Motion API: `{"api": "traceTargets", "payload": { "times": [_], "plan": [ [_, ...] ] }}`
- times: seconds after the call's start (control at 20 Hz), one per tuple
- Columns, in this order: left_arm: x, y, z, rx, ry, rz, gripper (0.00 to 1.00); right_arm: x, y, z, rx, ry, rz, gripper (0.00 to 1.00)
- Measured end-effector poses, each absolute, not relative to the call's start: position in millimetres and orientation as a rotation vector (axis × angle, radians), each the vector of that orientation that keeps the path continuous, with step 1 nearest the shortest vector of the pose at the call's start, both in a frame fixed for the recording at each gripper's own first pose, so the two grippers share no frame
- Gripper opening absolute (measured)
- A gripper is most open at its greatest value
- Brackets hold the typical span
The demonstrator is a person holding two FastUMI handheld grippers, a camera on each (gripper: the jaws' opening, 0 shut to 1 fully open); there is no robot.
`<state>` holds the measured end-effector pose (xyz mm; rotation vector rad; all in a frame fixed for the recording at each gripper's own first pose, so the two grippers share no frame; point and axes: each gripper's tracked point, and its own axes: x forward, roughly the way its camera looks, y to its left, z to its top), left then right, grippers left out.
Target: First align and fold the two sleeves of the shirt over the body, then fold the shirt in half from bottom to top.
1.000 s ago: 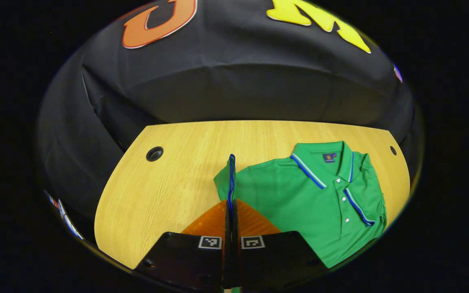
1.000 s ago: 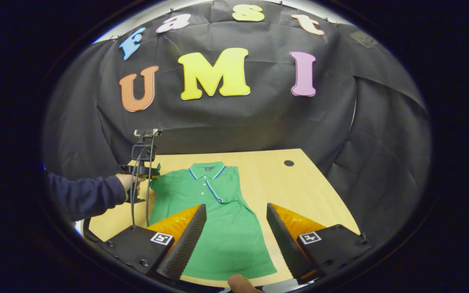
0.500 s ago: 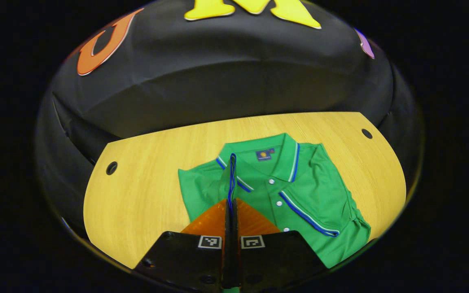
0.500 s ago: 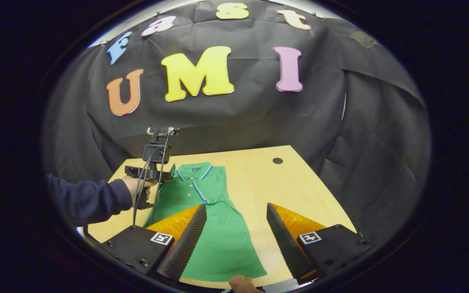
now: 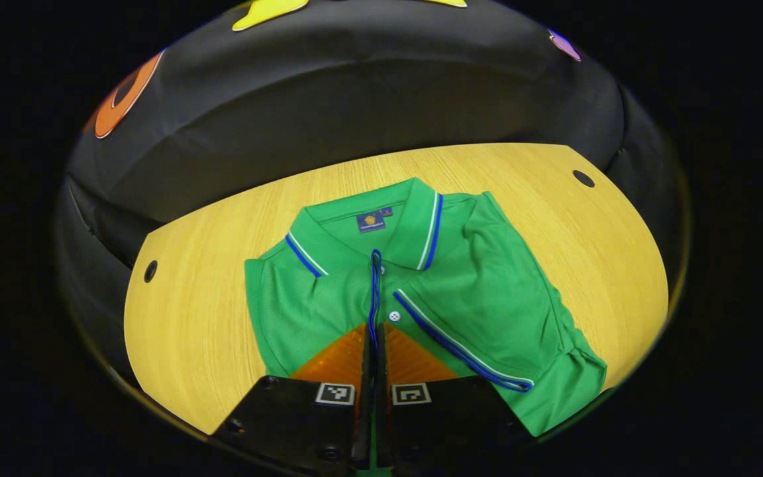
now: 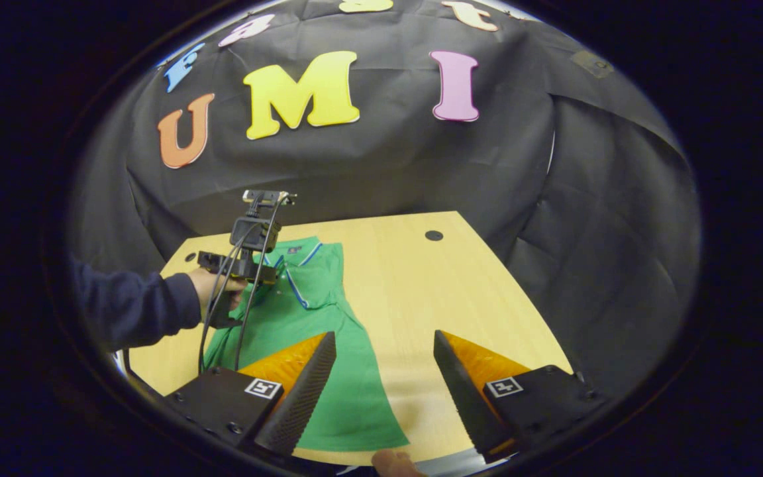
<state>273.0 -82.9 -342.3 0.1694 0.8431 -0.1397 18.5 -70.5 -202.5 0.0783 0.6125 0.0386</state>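
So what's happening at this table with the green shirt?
A person is folding a green polo shirt on a wooden table using a hand-held gripper in each hand. One sleeve already lies folded across the chest. The left hand-held gripper is shut on the edge of the other sleeve, carrying it over the shirt body. The right hand-held gripper hangs open near the shirt's bottom hem.

I see the left gripper [image 5: 374, 331], jaws closed on a sleeve hem [image 5: 375, 291], over the shirt [image 5: 487, 298] lying on the worktop [image 5: 189, 318].
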Motion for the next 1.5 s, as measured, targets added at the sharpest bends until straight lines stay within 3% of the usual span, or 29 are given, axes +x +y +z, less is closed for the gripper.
{"api": "traceTargets", "payload": {
  "times": [0.1, 0.25, 0.3, 0.35, 0.45, 0.85, 1.3, 1.5],
  "plan": [
    [267, -92, -340, 0.146, 0.863, -0.163, 0.12, 22, -70, -205, 0.061, 0.612, 0.053, 0.94],
    [254, -94, -325, 0.099, 0.869, -0.175, 0.38, 32, -70, -209, 0.034, 0.603, 0.082, 0.96],
    [247, -95, -319, 0.075, 0.863, -0.18, 0.34, 33, -68, -208, 0.029, 0.6, 0.09, 0.94],
    [241, -93, -311, 0.052, 0.859, -0.177, 0.72, 32, -66, -206, 0.023, 0.6, 0.092, 0.96],
    [226, -82, -296, 0.022, 0.848, -0.154, 0.93, 27, -65, -205, 0.017, 0.604, 0.096, 0.94],
    [120, -11, -277, 0.035, 0.773, -0.095, 0.95, 9, -36, -243, -0.035, 0.703, 0.206, 0.96],
    [-60, 43, -361, -0.004, 1.004, -0.007, 0.95, -21, -40, -326, -0.07, 0.922, 0.241, 0.96],
    [-107, 44, -370, -0.003, 1.074, -0.002, 0.95, -43, -46, -357, -0.093, 1.015, 0.249, 0.96]
  ]
}}
